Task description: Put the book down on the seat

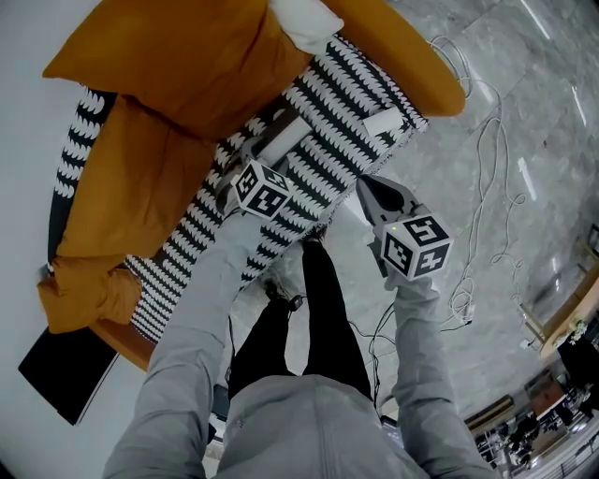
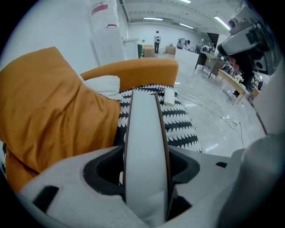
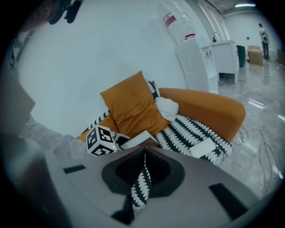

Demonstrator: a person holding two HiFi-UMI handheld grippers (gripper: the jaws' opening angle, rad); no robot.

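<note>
A white book [image 1: 281,140] is held edge-up between the jaws of my left gripper [image 1: 245,159], just over the seat's black-and-white patterned throw [image 1: 328,103]. In the left gripper view the book [image 2: 144,133] fills the gap of the left gripper [image 2: 146,151], with a jaw against each cover. The right gripper view shows the book [image 3: 136,139] in front of the orange cushion [image 3: 133,107]. My right gripper [image 1: 367,184] hangs off the seat's front edge, to the right of the book. Its jaws [image 3: 144,149] are shut and empty.
Orange cushions [image 1: 187,56] fill the back of the seat, with a white bundle [image 1: 304,21] beside them. A white card [image 1: 384,122] lies on the throw's right end. Cables [image 1: 487,159] trail over the marble floor. A black panel [image 1: 65,370] lies at lower left.
</note>
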